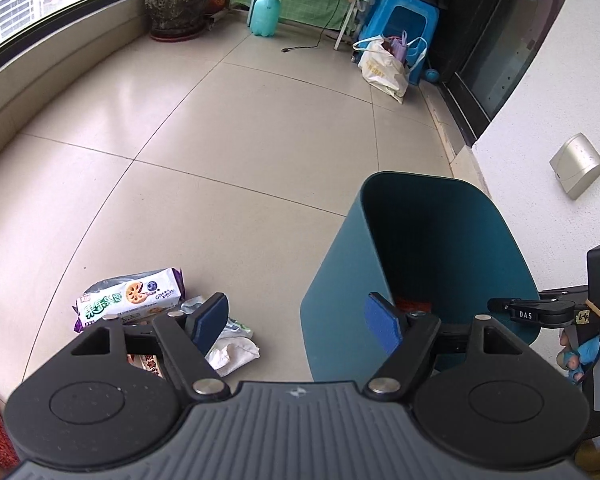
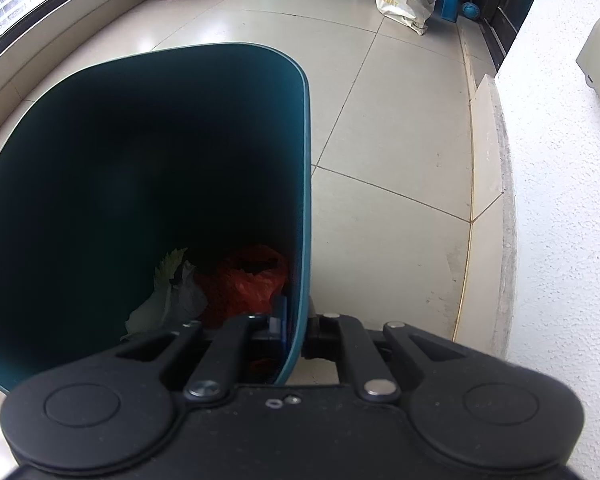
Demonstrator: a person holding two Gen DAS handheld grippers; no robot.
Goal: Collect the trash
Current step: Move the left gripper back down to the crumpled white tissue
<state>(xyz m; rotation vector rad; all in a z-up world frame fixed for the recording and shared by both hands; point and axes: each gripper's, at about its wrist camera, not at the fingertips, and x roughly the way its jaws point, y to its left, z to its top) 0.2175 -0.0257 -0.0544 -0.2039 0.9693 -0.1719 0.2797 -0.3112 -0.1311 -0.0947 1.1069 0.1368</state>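
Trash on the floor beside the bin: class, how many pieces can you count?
3 at least: a cookie packet, crumpled white wrapping beside it, an orange-printed wrapper half hidden by the tongs. More may be hidden.

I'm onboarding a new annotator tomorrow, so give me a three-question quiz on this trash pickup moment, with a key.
1. True or false: the right gripper is clamped on the wall of the teal bin.
2. Which of these lies inside the bin? A) a red plastic bag B) a biscuit packet C) a spray bottle
3. Fill in: the left gripper is ____ and holds nothing.

Key
1. True: its jaws pinch the bin's near wall, one pad inside, one outside.
2. A: the red plastic bag lies at the bottom beside a pale green leaf; the biscuit packet and crumpled tissue lie on the floor.
3. open
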